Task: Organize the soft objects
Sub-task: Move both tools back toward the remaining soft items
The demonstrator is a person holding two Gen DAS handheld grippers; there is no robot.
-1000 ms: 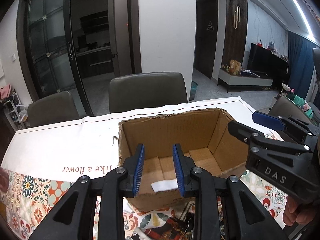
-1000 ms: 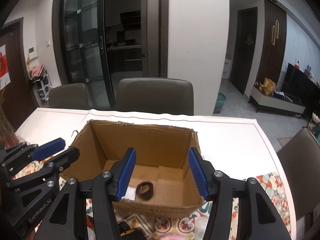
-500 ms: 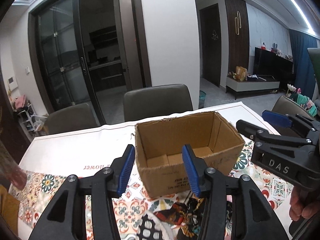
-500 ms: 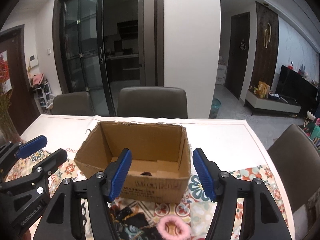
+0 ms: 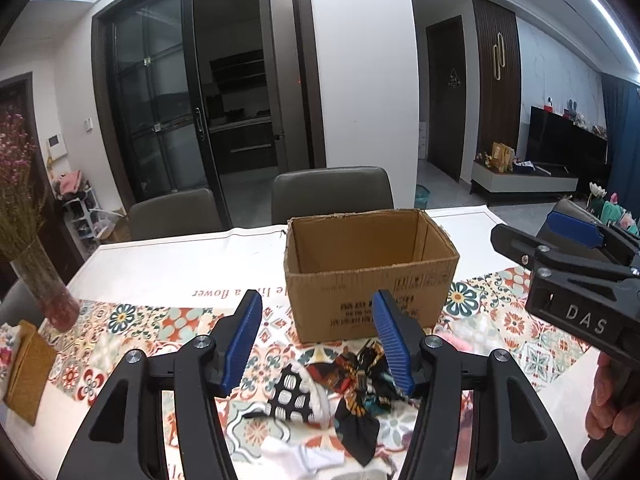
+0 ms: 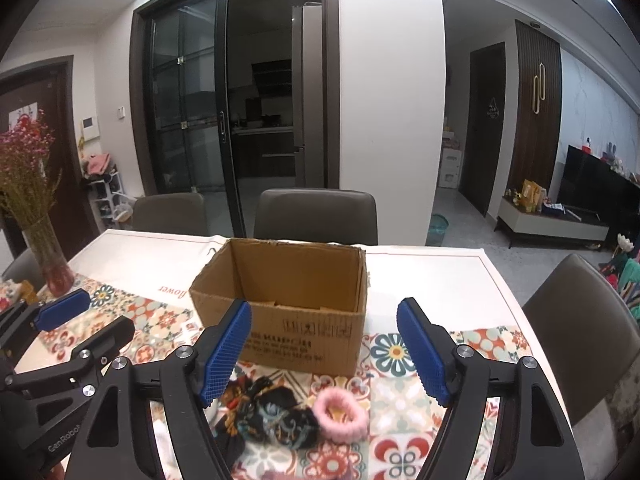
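An open cardboard box (image 5: 372, 276) stands on the patterned tablecloth; it also shows in the right wrist view (image 6: 288, 304). In front of it lies a heap of soft things: a black-and-white checked cloth (image 5: 290, 394), a dark patterned scrunchie (image 5: 360, 376) (image 6: 276, 412), a white cloth (image 5: 304, 454) and a pink fluffy scrunchie (image 6: 340, 412). My left gripper (image 5: 316, 344) is open and empty, above the heap. My right gripper (image 6: 324, 352) is open and empty, above the pink scrunchie and to the right of the left one.
A glass vase of dried pink flowers (image 5: 36, 248) (image 6: 44, 256) stands at the table's left. A tan pad (image 5: 28, 372) lies at the left edge. Grey chairs (image 5: 332, 192) stand behind the table and one (image 6: 580, 328) at the right.
Both grippers have pulled back from over the box toward the near table edge and risen. The left jaws have opened wider. The heap of soft things has come into view.
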